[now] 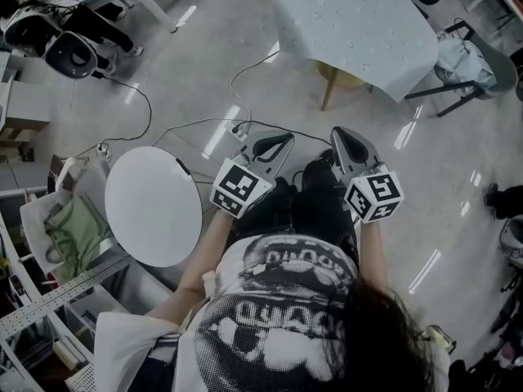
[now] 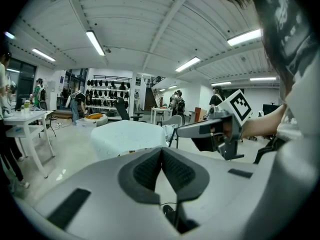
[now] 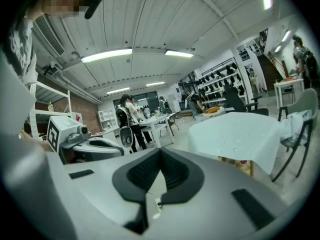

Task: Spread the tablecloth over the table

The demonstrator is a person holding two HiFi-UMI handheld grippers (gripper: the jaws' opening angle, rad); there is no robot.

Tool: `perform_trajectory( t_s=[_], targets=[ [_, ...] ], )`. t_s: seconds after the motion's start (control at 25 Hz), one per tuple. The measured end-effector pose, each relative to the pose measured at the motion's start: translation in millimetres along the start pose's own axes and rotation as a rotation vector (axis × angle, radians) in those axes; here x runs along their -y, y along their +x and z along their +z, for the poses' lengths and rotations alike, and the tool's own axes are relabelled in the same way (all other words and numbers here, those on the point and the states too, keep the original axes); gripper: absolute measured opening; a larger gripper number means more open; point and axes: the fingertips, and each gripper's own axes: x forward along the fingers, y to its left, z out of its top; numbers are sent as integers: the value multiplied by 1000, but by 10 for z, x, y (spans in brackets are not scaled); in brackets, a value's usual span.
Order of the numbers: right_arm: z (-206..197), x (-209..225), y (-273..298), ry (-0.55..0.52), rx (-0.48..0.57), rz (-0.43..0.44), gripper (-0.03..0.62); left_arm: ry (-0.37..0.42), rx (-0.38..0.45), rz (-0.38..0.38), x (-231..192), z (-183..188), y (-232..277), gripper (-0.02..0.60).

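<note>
Tablecloth (image 1: 351,23) drapes the far surface (image 1: 329,91), ahead and slightly right; left tongs (image 1: 282,140) and right tongs (image 1: 341,135), both closed and empty, hang well apart from it, the right one nearer.

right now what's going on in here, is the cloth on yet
A person stands holding a gripper in each hand. The left gripper and right gripper are both shut on nothing, held out in front. The pale tablecloth already lies draped over the table ahead. A round white table stands at the person's left.
</note>
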Motion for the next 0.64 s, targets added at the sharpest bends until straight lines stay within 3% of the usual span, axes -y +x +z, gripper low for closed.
perform_trajectory(
  t_s=[0.64],
  targets=[
    [-3,76,-152,33,7,-19,-6,17,7,-50,184,29,73,12]
  ],
)
